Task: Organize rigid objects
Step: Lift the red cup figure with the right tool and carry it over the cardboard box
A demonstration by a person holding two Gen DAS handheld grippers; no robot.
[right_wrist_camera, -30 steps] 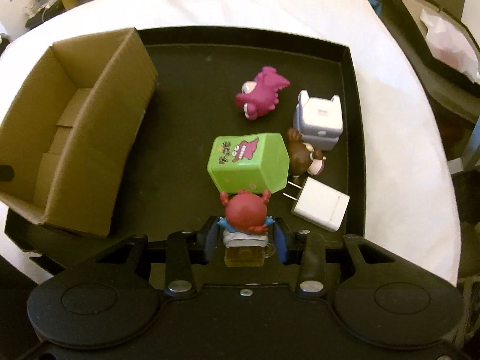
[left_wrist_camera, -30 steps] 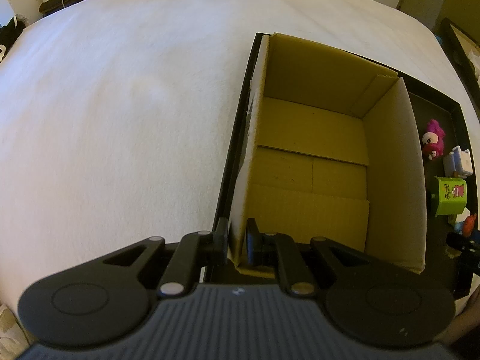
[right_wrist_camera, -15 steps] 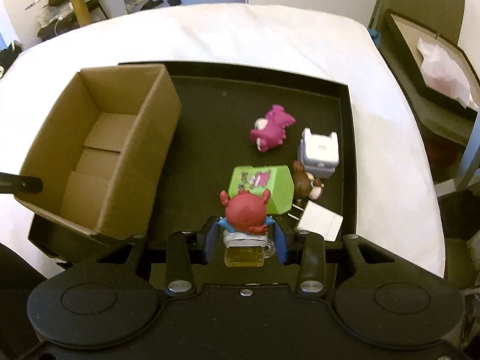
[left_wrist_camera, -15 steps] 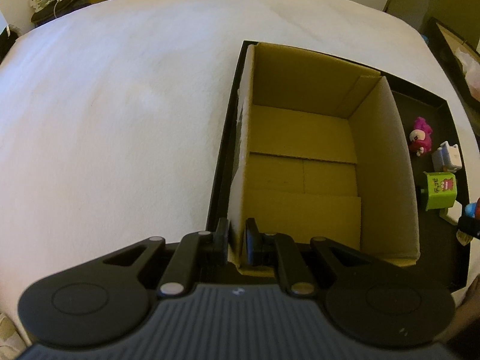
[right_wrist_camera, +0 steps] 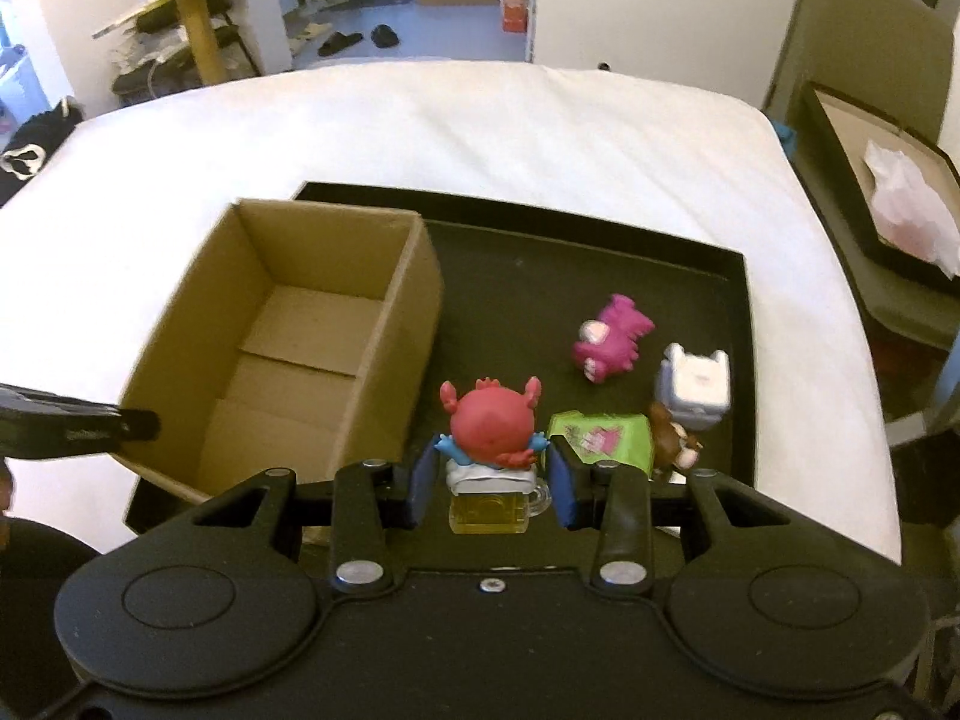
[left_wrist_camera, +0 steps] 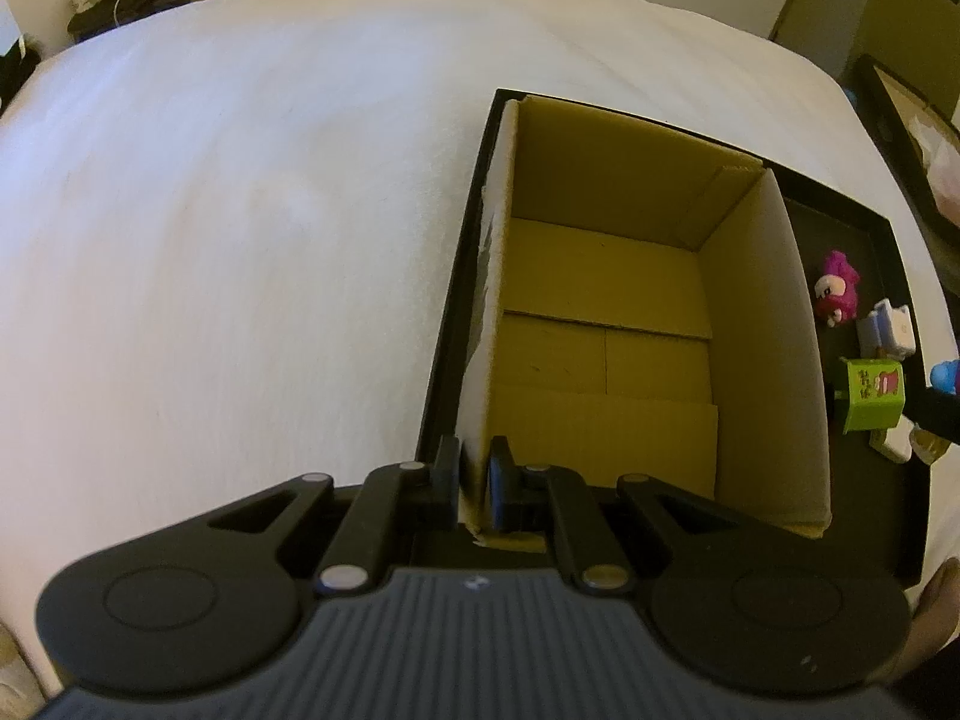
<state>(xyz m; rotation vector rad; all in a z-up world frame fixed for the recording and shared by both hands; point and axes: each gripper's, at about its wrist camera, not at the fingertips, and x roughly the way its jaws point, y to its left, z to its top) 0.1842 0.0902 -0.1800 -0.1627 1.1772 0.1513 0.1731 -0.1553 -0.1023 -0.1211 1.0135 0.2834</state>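
An open, empty cardboard box (left_wrist_camera: 606, 324) (right_wrist_camera: 288, 354) stands at the left end of a black tray (right_wrist_camera: 744, 324) (left_wrist_camera: 441, 330). My left gripper (left_wrist_camera: 475, 477) is shut on the box's near left wall at its corner. My right gripper (right_wrist_camera: 491, 483) is shut on a red crab figure (right_wrist_camera: 489, 426) that sits on a small beer mug, held above the tray just right of the box. On the tray lie a magenta creature (right_wrist_camera: 609, 339) (left_wrist_camera: 837, 288), a white cube figure (right_wrist_camera: 696, 384) (left_wrist_camera: 888, 333), a green box (right_wrist_camera: 606, 441) (left_wrist_camera: 870, 393) and a brown figure (right_wrist_camera: 672, 438).
The tray rests on a white bedcover (left_wrist_camera: 240, 210) (right_wrist_camera: 480, 126). Another black tray with pink-white paper (right_wrist_camera: 912, 210) stands off the bed to the right. A round-topped table (right_wrist_camera: 186, 0) and slippers on the floor lie beyond the far edge.
My right gripper has risen with the red crab figure and shifted left toward the box; the tray objects look smaller and lower. My left gripper keeps its hold on the box wall.
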